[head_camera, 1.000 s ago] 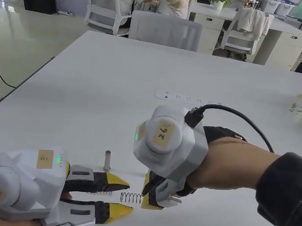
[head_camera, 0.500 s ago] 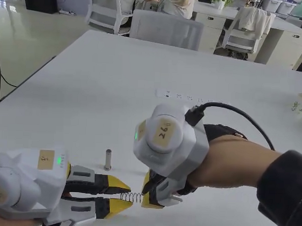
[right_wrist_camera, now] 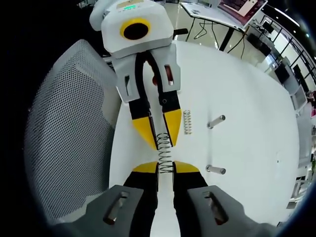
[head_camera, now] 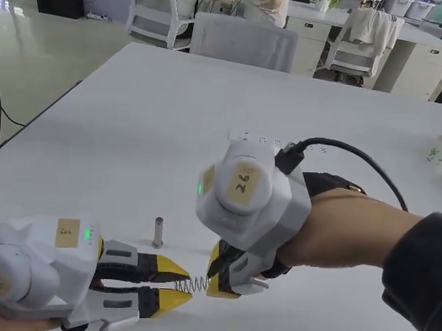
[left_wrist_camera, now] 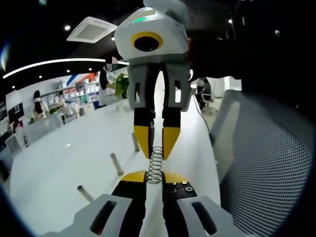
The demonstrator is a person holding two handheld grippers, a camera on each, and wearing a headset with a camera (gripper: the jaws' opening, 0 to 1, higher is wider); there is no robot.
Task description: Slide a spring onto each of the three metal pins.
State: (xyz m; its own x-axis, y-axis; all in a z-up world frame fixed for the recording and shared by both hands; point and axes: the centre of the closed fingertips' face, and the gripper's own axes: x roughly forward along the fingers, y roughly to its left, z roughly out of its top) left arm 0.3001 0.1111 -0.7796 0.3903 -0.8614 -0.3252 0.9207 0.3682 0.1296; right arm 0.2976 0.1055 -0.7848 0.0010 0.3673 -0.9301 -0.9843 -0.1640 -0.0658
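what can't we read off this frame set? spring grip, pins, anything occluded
- Head view: the right gripper has its own housing over most of its jaws and the far end of the spring.
- Head view: one pin is clear; the others are presumably behind that housing.
- Both gripper views: the spring's ends vanish between the jaws, so grip depth is unreadable.
- Right gripper view: the loose spring is too small to judge.

A power strip (head_camera: 252, 137) lies on the white table (head_camera: 135, 119), a grey chair (head_camera: 243, 43) beyond.
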